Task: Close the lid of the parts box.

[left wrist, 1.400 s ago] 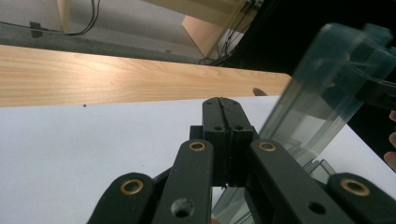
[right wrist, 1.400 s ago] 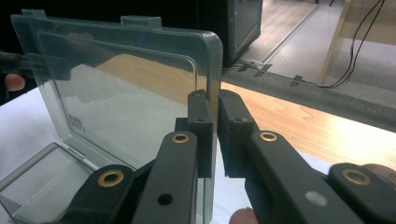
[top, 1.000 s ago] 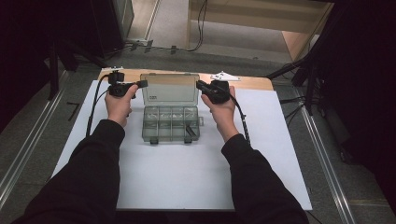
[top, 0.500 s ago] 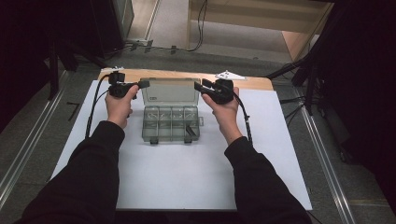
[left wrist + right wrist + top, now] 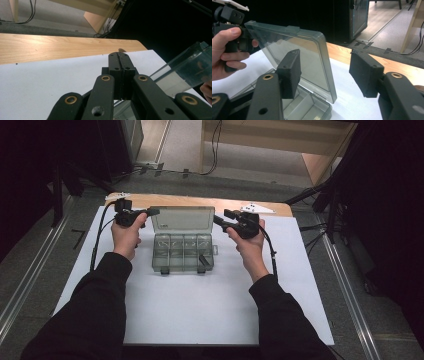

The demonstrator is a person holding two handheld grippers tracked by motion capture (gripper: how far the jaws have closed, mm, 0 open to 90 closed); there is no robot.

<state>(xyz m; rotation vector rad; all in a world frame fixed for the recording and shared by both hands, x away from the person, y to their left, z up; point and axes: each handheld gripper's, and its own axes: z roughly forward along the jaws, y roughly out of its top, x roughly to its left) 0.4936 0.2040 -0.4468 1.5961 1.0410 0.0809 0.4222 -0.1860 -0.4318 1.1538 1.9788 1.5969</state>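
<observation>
One clear plastic box (image 5: 183,252) is seen on the white sheet (image 5: 200,310) of the counter (image 5: 200,201), its lid (image 5: 183,218) raised. Two grippers flank the lid: the left gripper (image 5: 150,212) is clenched at its left corner, while the right gripper (image 5: 223,218), just opened, is released beside it.

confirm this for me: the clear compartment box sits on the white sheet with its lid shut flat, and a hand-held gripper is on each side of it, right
Not quite. The lid of the compartment box stands open, raised at the far edge, as the right gripper view shows. The box does sit on the white sheet, with the left hand-held gripper and right hand-held gripper on either side.
</observation>
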